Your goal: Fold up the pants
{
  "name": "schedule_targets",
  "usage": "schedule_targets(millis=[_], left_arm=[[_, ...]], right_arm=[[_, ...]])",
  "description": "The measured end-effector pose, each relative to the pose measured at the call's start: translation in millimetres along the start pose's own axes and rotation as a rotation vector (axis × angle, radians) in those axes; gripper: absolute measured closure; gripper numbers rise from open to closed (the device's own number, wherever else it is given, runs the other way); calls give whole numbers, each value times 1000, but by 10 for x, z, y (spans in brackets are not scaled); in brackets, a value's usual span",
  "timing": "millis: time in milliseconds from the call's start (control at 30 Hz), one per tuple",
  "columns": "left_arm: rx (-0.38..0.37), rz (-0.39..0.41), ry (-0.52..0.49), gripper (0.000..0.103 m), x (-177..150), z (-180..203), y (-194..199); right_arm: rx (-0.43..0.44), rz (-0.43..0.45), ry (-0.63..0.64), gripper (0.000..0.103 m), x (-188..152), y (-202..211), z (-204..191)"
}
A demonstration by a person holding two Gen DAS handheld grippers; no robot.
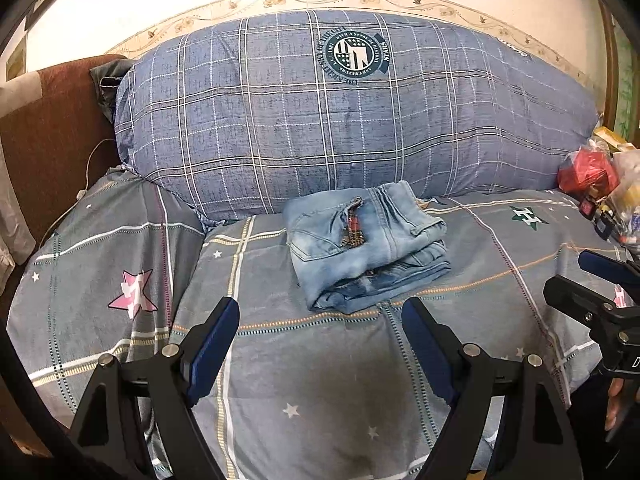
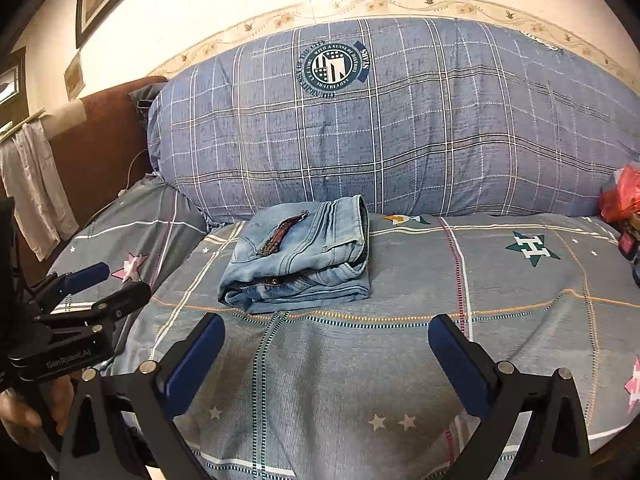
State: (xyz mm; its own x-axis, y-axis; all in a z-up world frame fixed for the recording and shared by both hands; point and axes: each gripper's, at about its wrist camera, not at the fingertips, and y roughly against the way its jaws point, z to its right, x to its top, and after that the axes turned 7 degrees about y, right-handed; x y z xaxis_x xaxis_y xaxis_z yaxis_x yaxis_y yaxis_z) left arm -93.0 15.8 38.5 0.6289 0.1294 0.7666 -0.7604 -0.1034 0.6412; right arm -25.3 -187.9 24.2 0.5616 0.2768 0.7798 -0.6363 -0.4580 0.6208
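Light-blue jeans lie folded into a compact bundle on the grey checked bedspread, just in front of the big blue pillow; they also show in the right wrist view. My left gripper is open and empty, held back from the jeans above the bedspread. My right gripper is open and empty, also short of the bundle. Each gripper shows at the edge of the other's view: the right one and the left one.
A large blue plaid pillow leans against the wall behind the jeans. A brown headboard stands at the left. Red and clear plastic bags with clutter sit at the right edge of the bed.
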Motion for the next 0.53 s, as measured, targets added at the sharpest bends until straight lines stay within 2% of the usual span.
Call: schedule_targets(millis=[533], left_arm=[[-15, -32, 12, 19, -53, 59, -94]], right_arm=[[-3, -14, -28, 0, -60, -52, 73]])
